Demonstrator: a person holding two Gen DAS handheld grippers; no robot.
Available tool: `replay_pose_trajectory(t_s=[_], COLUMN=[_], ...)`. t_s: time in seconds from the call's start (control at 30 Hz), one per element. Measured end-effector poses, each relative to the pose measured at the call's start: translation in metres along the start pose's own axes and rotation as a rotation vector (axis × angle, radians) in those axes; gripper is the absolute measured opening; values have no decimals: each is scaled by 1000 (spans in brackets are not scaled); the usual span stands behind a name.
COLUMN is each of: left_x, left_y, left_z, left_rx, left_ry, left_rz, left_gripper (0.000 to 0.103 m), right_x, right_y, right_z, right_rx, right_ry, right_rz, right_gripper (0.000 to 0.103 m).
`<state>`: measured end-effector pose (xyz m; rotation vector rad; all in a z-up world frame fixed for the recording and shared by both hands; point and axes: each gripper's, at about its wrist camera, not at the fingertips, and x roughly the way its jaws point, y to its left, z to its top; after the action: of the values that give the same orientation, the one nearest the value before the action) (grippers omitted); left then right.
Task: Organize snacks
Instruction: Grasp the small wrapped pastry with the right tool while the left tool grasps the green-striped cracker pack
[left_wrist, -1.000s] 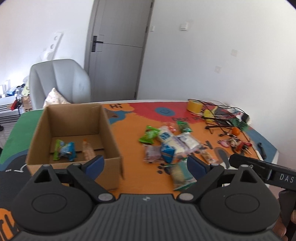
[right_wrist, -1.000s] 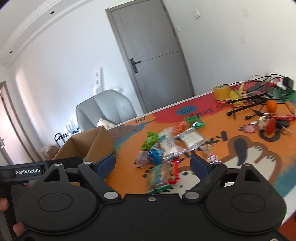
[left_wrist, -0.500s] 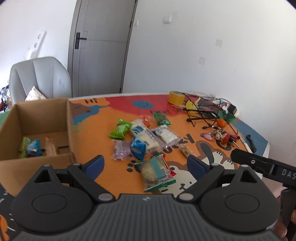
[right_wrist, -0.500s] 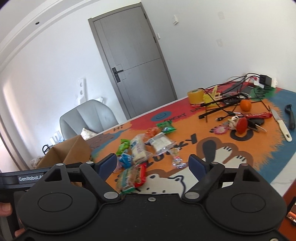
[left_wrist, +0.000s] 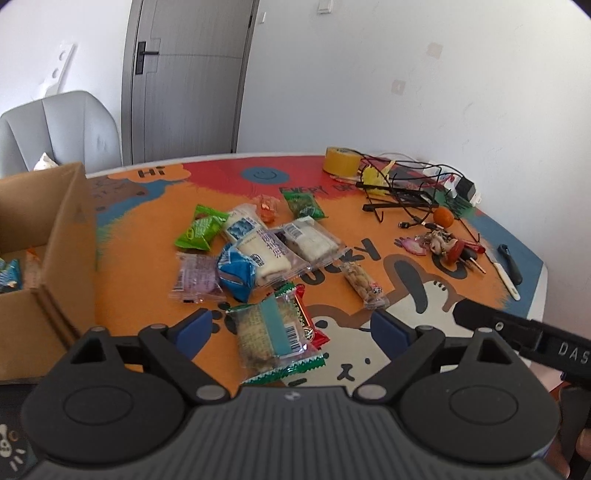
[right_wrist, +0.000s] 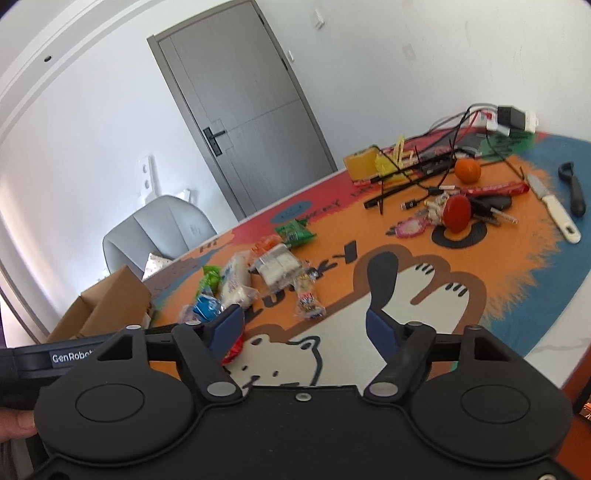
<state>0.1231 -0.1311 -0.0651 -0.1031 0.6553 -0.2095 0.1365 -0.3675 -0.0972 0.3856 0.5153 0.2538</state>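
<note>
Left gripper (left_wrist: 291, 325) & right gripper (right_wrist: 304, 325) both hold jaws spread wide w/ nothing between, hovering over the table mat (left_wrist: 406, 295). About 10 crinkly plastic snack packs (left_wrist: 258, 254) lie loose in 1 cluster mid-mat: 2 green, 1 blue, 1 purple, several clear oblong ones, nearest a clear teal-striped pack (left_wrist: 273, 336) just ahead of the left jaws. 1 brown cardboard box (left_wrist: 66, 236), square-walled, sits left of the cluster w/ at least 2 packs inside.

Home rm — door (left_wrist: 188, 77), armchair (left_wrist: 61, 129), cartoon tbl mat (left_wrist: 406, 295)
</note>
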Motion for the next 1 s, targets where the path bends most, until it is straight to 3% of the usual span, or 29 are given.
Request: replay_pose_trajectory(t_s=[0.47, 0.57, 0.6, 0.67, 1.0], left_x=[51, 55, 55, 54, 46], left_y=[14, 16, 17, 20, 35], left_z=[-5, -7, -7, -5, 10], left_rx=[-70, -83, -83, -101, -125], left_ry=[95, 95, 94, 97, 92], left_rz=[45, 41, 31, 27, 39], left_gripper=[84, 73, 60, 50, 48], right_x=[51, 60, 63, 69, 99], right_y=[-5, -4, -4, -2, 12], right_z=[0, 1, 2, 4, 11], right_rx=[0, -2, -2, -2, -23], right_ry=[82, 95, 99, 104, 133], right_rz=[31, 37, 37, 39, 44], right_gripper=[68, 68, 68, 68, 68])
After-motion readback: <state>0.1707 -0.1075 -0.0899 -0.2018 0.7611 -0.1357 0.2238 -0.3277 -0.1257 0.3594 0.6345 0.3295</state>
